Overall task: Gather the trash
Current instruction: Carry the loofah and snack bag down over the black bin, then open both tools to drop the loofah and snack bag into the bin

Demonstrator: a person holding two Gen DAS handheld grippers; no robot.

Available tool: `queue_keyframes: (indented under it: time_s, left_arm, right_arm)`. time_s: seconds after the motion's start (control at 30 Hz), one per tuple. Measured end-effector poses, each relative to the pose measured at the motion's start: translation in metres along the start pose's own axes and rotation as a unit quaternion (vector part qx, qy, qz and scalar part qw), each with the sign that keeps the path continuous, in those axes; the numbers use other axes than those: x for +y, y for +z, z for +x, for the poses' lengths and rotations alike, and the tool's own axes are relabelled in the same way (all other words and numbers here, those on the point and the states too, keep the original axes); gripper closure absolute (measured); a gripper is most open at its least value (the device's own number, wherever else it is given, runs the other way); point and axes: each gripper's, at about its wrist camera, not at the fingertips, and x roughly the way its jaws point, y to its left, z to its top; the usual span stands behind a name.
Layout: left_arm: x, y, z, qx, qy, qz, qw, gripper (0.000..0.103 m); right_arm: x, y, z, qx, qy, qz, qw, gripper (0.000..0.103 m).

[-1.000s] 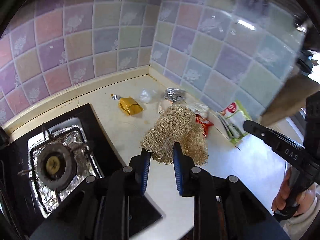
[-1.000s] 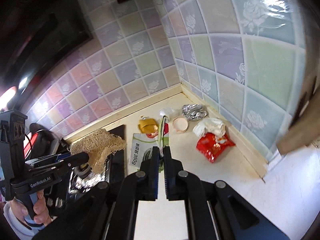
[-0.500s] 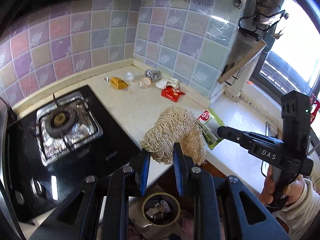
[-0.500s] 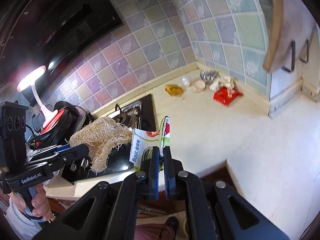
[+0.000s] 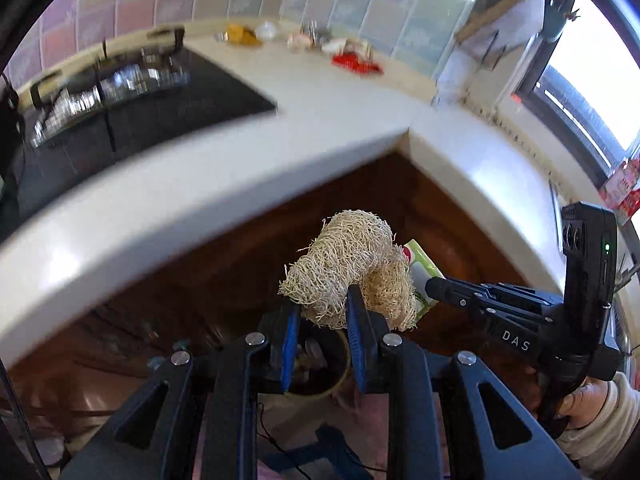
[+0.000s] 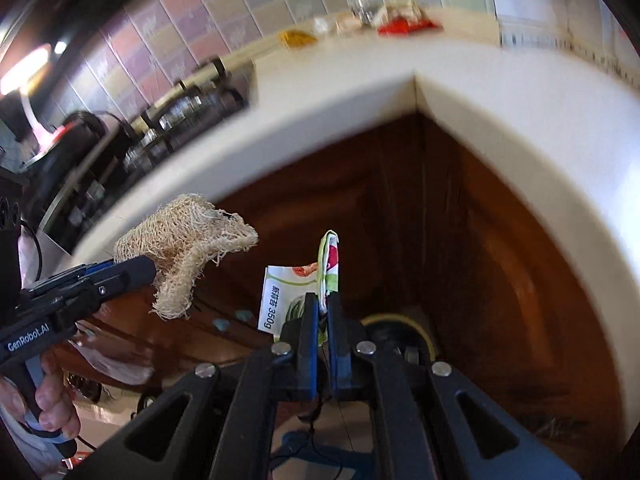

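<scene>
My left gripper (image 5: 320, 300) is shut on a tan loofah scrubber (image 5: 352, 264), which sticks up between its blue pads. The same loofah scrubber (image 6: 184, 248) shows at the left of the right wrist view. My right gripper (image 6: 323, 300) is shut on a green and white food packet (image 6: 328, 260) printed with "350g". That food packet (image 5: 420, 276) peeks out behind the loofah in the left wrist view. Both grippers hang below the counter edge, above a round trash bin (image 5: 320, 368) on the floor; its rim (image 6: 392, 320) lies just past the right fingers.
The cream counter (image 5: 200, 184) curves overhead with brown cabinet doors (image 6: 400, 200) beneath. More litter sits by the tiled back wall: a red wrapper (image 5: 356, 64), a yellow wrapper (image 5: 240, 34) and foil. A black gas stove (image 5: 120, 96) is at left. A hand (image 6: 52, 396) grips each handle.
Both grippers moved back off the counter and dropped below its edge, carrying the loofah and the packet. The cabinet front and the bin now fill the lower view.
</scene>
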Motion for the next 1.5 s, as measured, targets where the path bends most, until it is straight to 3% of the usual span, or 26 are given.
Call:
queue_keyframes:
  time_s: [0.3,0.67,0.93,1.27,1.37,1.43,1.5]
  left_arm:
    - [0.009,-0.072,0.120,0.090,-0.003,-0.010,0.9959,0.082]
    - [0.040,-0.115,0.250,0.192,-0.018,-0.082,0.9778,0.082]
    - [0.051,-0.120,0.285,0.216,-0.014,-0.103,0.9708,0.081]
    - [0.045,-0.119,0.291,0.224,-0.009,-0.084,0.9709,0.075]
    - [0.044,-0.119,0.292,0.226,-0.005,-0.080,0.9708,0.071]
    - [0.044,-0.118,0.292,0.226,-0.001,-0.078,0.9711,0.063]
    - [0.043,-0.120,0.294,0.225,-0.002,-0.077,0.9712,0.058]
  right_arm:
    - [-0.057,-0.066,0.099,0.085,-0.039,0.038,0.995,0.099]
    - [-0.107,-0.113,0.174,0.134,-0.044,0.088,0.986,0.097]
    - [-0.117,-0.117,0.202,0.149,-0.037,0.118,0.981,0.095]
    - [-0.118,-0.116,0.219,0.146,-0.040,0.118,0.981,0.094]
    - [-0.117,-0.114,0.217,0.136,-0.046,0.116,0.983,0.084]
    - [-0.117,-0.114,0.218,0.133,-0.053,0.114,0.983,0.059]
    - [-0.118,-0.113,0.218,0.132,-0.056,0.114,0.983,0.049]
